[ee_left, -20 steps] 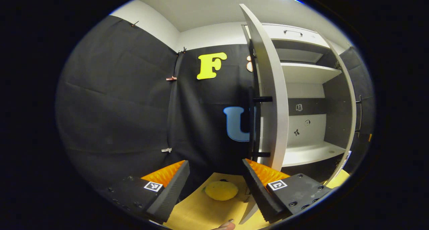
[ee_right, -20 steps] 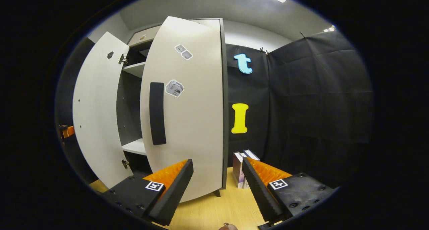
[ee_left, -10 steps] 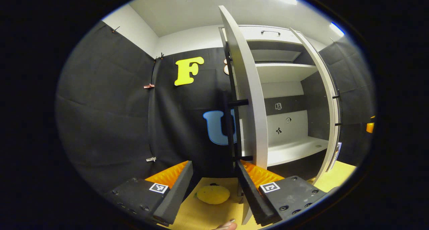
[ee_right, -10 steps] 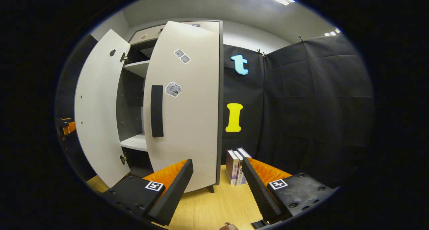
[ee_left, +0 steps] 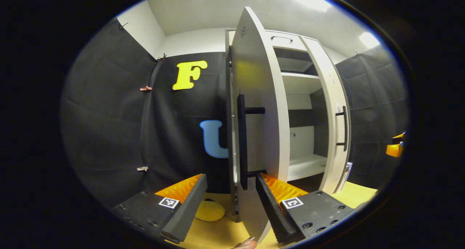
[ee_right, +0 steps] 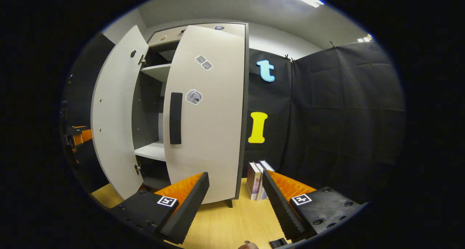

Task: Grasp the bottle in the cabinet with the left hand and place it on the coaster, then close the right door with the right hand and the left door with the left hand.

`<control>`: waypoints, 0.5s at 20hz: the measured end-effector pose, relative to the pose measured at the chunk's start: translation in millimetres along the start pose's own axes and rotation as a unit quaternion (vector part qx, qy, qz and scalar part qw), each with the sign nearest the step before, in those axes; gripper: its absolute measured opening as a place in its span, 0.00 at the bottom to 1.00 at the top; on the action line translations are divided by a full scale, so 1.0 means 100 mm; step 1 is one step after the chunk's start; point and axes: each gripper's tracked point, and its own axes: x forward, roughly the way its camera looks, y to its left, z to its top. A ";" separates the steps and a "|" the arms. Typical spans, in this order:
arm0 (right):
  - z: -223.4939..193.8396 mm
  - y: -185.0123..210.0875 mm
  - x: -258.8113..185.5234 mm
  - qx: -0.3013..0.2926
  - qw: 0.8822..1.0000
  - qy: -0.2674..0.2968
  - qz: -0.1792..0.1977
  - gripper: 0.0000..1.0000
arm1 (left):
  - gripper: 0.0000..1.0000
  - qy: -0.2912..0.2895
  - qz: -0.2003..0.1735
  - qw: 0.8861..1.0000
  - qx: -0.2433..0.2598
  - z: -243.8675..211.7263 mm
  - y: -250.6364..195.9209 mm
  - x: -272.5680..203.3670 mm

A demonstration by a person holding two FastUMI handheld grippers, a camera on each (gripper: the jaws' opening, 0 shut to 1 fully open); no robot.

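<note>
Left gripper view: left gripper (ee_left: pixel 228 201), fingers spread, held at the edge of the half-open pale grey left cabinet door (ee_left: pixel 254 107). Right gripper (ee_right: pixel 235 201), fingers spread, near the almost-shut pale grey right door (ee_right: pixel 210 114).

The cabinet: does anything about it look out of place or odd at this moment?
Nothing looks damaged or spilled. Both doors of the cabinet stand ajar: the left door is swung partly open, and the right door leaves a gap to the shelves. The books stand upright beside it.
</note>
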 end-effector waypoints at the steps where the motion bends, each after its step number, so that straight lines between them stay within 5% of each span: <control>1: 0.01 -0.02 0.00 0.003 1.000 -0.002 0.000 0.98 | 0.87 0.000 -0.008 1.000 0.001 0.00 -0.10 0.03; 3: 0.00 -0.05 0.01 0.007 1.000 -0.003 0.002 0.98 | 0.83 -0.001 -0.027 1.000 0.005 0.02 -0.31 0.11; 10: 0.08 -0.11 0.03 0.021 1.000 -0.015 0.012 0.98 | 0.91 0.002 -0.084 0.996 -0.013 0.04 -1.10 0.36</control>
